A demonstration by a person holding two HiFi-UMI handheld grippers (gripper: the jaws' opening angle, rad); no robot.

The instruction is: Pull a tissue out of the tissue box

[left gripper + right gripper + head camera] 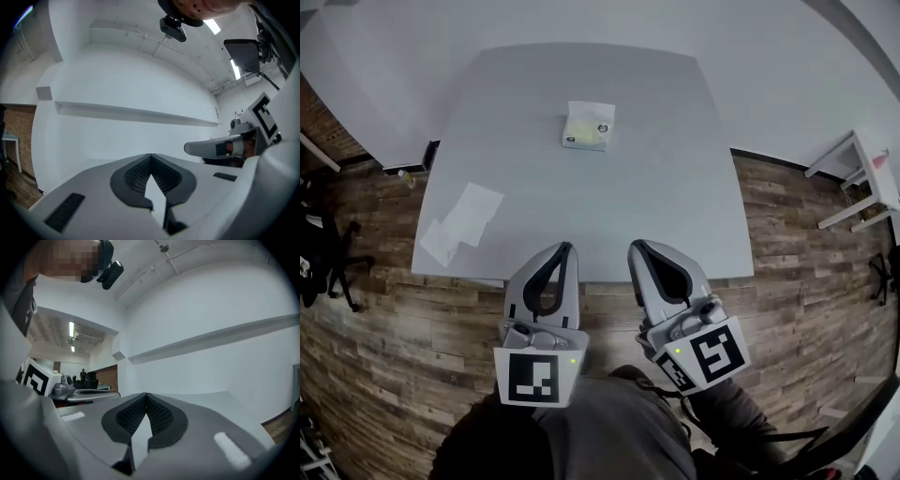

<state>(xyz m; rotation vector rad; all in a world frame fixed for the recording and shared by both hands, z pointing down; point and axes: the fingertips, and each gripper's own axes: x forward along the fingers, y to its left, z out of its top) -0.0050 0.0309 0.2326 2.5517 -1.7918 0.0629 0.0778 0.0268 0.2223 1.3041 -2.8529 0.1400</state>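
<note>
A white and pale green tissue box [588, 127] stands at the far middle of the grey table [675, 216]. Loose white tissues [464, 220] lie flat near the table's front left corner. My left gripper [566, 247] and right gripper [635, 246] hover side by side at the table's near edge, well short of the box. Both point level toward the far wall. In the left gripper view the jaws [150, 157] meet at the tips with nothing between them. The right gripper view shows the same: the jaws [146, 397] are shut and empty. Neither gripper view shows the box.
Wood-plank floor [403, 347] surrounds the table. A white rack [860, 180] stands at the right, and a black chair base [323, 258] at the left. A white wall with a ledge [136, 113] lies beyond the table.
</note>
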